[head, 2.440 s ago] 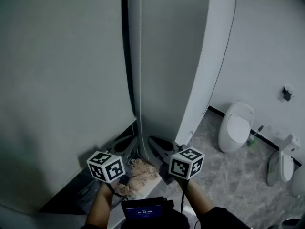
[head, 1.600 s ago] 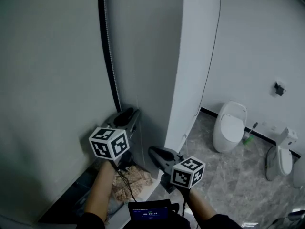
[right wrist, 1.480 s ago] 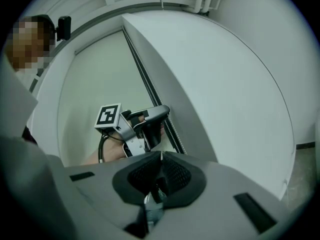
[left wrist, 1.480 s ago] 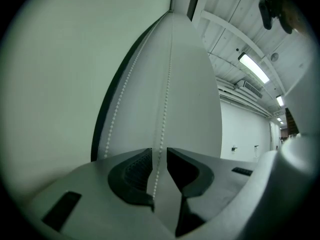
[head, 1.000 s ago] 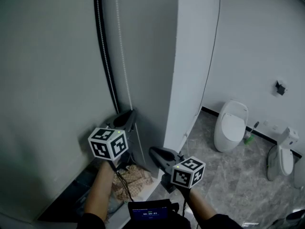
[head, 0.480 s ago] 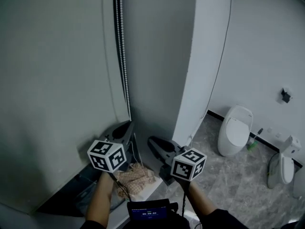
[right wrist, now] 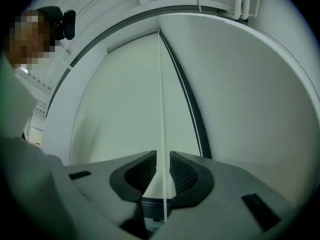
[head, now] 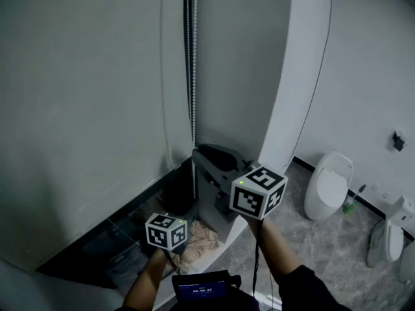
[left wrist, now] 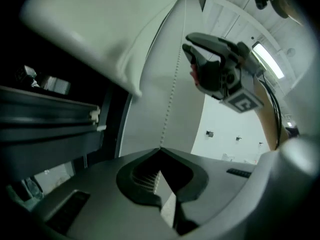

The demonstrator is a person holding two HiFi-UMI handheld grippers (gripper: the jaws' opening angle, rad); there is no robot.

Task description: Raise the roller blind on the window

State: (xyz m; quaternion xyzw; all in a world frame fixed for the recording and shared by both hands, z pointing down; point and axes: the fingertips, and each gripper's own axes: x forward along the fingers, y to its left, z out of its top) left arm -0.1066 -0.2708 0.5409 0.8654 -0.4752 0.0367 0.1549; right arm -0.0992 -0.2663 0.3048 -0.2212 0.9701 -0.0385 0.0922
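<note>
The grey roller blind [head: 84,109] covers the window on the left, with a dark gap under its bottom edge. Its bead chain [head: 190,76] hangs beside it. In the left gripper view, my left gripper [left wrist: 160,149] is shut on the bead chain [left wrist: 172,84], which runs straight up from the jaw tips. In the head view its marker cube [head: 166,230] sits low. My right gripper [head: 211,154] is higher up at the chain. Its jaws have just been opening, and the chain [right wrist: 161,109] passes through the gap of the right gripper [right wrist: 161,154] without being pressed.
A white wall pier [head: 288,76] stands just right of the chain. A toilet [head: 327,183] and another white fixture [head: 382,238] are on the tiled floor at the right. A patterned cloth [head: 198,238] lies on the sill below the grippers.
My left gripper has dropped well down along the chain. My right gripper has risen and its jaws have parted around the chain.
</note>
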